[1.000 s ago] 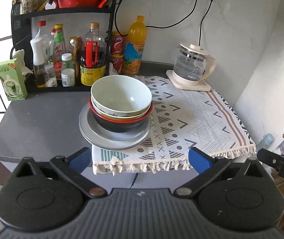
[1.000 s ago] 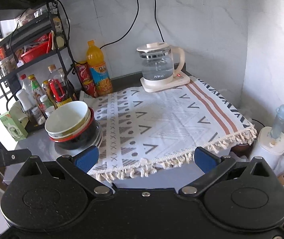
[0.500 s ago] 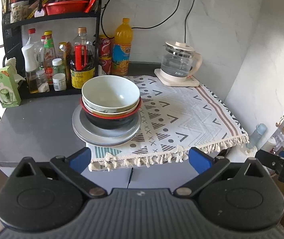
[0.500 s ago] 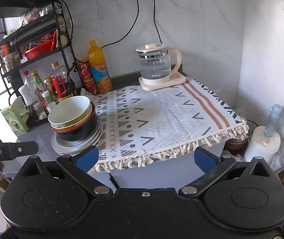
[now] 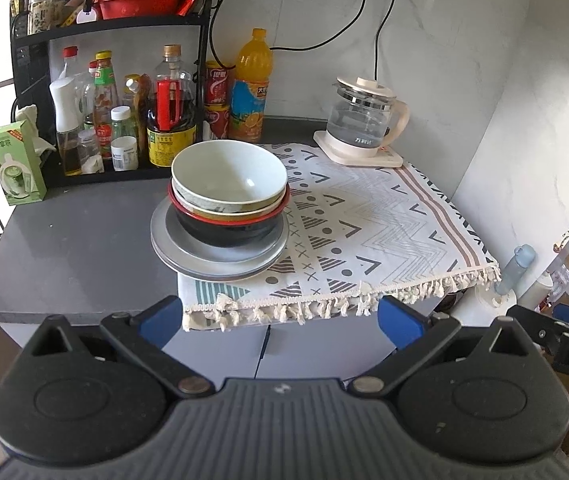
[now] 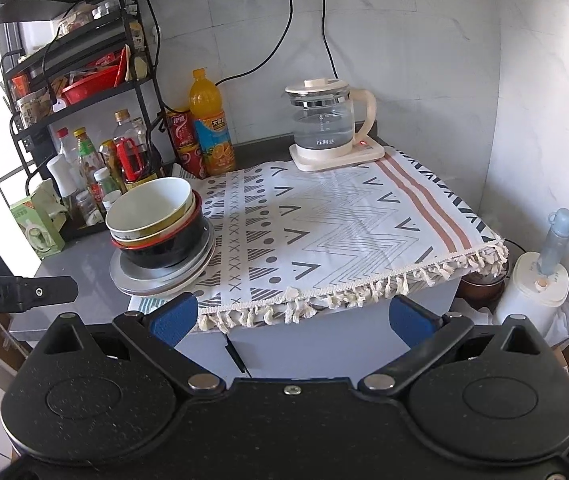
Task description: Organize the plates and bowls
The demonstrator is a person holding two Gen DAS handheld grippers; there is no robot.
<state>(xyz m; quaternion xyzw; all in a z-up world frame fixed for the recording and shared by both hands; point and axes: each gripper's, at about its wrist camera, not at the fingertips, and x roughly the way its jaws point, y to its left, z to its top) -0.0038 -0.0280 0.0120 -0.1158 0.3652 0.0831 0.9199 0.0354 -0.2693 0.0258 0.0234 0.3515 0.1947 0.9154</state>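
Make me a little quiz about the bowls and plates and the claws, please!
1. True or false: the white bowl sits on top of the stack.
2. What lies at the bottom of the stack? A) grey plates B) a kettle C) a bottle
3. Fill the gap: the left claw and the right claw both stand ____, holding nothing.

Key:
1. True. It nests in other bowls, the lowest being the black bowl with a red rim.
2. A. The plates rest partly on the patterned cloth and partly on the grey counter.
3. Open. Both are short of the counter's edge.
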